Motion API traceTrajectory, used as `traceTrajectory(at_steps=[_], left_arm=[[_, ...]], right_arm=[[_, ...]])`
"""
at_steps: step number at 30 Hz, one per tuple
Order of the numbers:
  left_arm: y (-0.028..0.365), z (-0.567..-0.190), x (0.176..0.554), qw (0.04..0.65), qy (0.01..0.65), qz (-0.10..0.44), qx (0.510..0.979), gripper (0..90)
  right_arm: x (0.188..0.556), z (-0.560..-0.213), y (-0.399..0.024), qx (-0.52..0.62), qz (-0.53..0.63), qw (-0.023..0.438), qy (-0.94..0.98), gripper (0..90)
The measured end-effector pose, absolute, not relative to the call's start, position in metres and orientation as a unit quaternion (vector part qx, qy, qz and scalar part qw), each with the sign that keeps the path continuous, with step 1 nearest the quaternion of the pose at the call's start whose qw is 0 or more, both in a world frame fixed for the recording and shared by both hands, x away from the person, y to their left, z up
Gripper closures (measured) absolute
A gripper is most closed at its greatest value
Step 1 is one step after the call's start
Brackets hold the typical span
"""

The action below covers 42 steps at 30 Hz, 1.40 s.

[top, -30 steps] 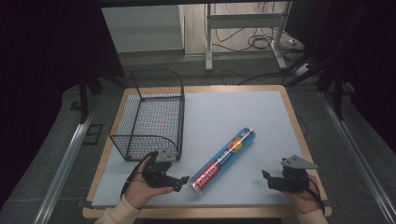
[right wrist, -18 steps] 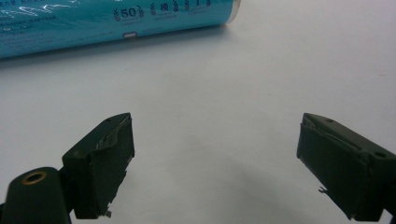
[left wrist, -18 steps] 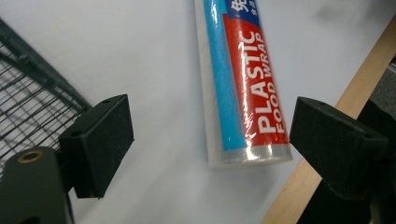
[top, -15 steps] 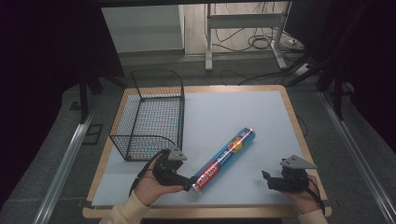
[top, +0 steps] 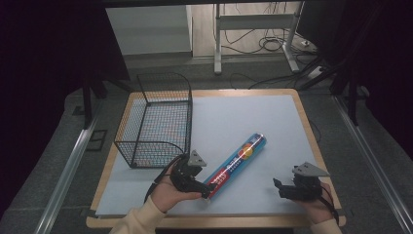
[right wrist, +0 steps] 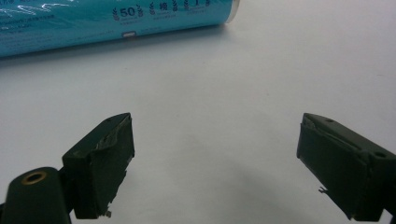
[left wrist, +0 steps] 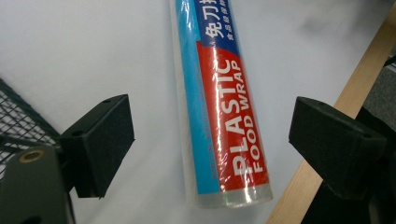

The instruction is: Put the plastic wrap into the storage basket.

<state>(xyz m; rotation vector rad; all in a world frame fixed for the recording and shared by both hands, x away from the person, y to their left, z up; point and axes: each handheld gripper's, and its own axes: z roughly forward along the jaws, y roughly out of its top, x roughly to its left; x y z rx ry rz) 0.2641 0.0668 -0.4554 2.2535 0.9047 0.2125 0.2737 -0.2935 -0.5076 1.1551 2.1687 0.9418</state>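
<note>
A long roll of plastic food wrap (top: 237,164), red and blue with a teal side, lies slantwise on the pale mat (top: 253,117). My left gripper (top: 207,191) is open at the roll's near end, and the roll (left wrist: 219,107) lies between its two jaws without either pad touching it. My right gripper (top: 278,187) rests open near the front right of the mat, apart from the roll. Its jaws stand wide over bare mat, with the roll's teal side (right wrist: 116,18) across the top of the right gripper view.
A black wire basket (top: 158,119) stands on the left part of the mat, just behind my left hand; its mesh (left wrist: 18,116) shows at the left. The table's wooden front edge (left wrist: 327,154) runs close by the roll's end. Cables and desk legs lie on the floor beyond.
My left gripper has moved right and forward, from beside the basket to the roll's near end, now straddling it. The right gripper has stayed put.
</note>
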Motion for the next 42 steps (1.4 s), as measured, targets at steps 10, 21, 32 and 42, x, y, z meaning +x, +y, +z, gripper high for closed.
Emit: traceTrajectory(at_steps=[10,21,32,42], left_arm=[[0.047,-0.456,0.273,0.337,0.339,0.079,0.875,14.0],[0.024,-0.458,0.285,0.321,0.331,0.075,0.884,14.0],[0.002,-0.462,0.302,0.295,0.333,0.068,0.893,13.9],[-0.020,-0.473,0.323,0.256,0.338,0.054,0.904,13.7]], right_arm=[[0.274,-0.508,-0.293,0.424,0.344,0.253,0.799,11.4],[0.274,-0.509,-0.293,0.424,0.342,0.252,0.800,11.5],[0.275,-0.510,-0.293,0.422,0.339,0.253,0.802,11.4],[0.275,-0.510,-0.294,0.421,0.337,0.254,0.803,11.4]])
